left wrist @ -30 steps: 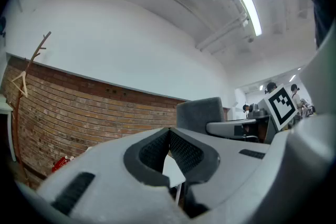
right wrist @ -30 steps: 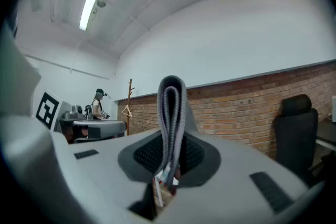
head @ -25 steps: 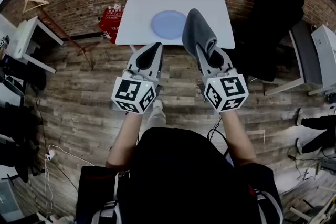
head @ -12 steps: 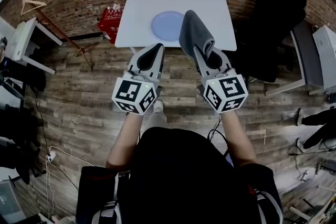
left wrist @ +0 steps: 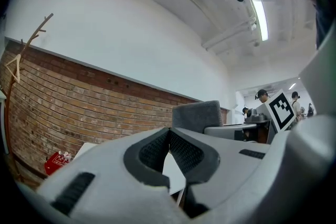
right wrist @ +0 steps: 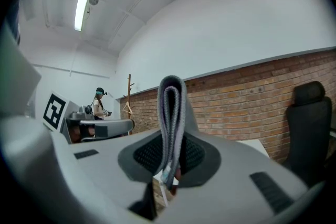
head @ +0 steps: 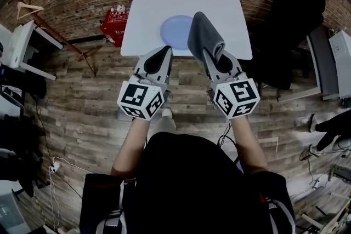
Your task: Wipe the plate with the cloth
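Here the right tongs (right wrist: 170, 157) clench the folded cloth (right wrist: 171, 113), long axis upright, fold uppermost; left tongs (left wrist: 169, 136) clenched empty

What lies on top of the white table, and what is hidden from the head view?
A round blue plate lies on the white table. The grey cloth held in the right gripper blocks the plate's right edge and some tabletop behind it.

Left tongs (head: 165, 50) and right tongs (head: 210, 55) moulded in pale grey plastic, black ribbed pads (left wrist: 185, 150) set inside, white cube (head: 141, 100) printed with black square markers behind each, black top (head: 186, 183) worn
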A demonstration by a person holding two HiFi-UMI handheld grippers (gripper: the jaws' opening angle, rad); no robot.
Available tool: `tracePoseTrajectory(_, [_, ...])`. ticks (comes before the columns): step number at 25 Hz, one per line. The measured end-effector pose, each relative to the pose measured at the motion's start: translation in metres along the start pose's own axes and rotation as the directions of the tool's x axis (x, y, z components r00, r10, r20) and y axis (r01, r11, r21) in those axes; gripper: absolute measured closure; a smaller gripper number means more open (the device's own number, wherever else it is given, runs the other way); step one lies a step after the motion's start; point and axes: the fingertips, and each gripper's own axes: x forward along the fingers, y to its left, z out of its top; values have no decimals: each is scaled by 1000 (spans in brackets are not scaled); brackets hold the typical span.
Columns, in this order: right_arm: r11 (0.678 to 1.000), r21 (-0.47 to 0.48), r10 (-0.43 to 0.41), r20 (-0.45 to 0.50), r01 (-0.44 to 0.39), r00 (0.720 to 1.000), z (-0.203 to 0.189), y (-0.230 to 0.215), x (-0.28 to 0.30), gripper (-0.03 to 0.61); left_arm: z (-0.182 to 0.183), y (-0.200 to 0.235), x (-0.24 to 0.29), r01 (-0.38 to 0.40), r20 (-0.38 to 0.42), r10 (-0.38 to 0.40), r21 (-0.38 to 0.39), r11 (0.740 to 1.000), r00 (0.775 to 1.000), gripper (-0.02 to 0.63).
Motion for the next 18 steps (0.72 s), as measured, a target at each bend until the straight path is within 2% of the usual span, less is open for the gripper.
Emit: tracePoseTrajectory(18, [997, 16, -73, -48, 74, 996, 12, -6, 123, 526, 10, 118, 49, 63, -48, -66, -58, 996, 997, 594])
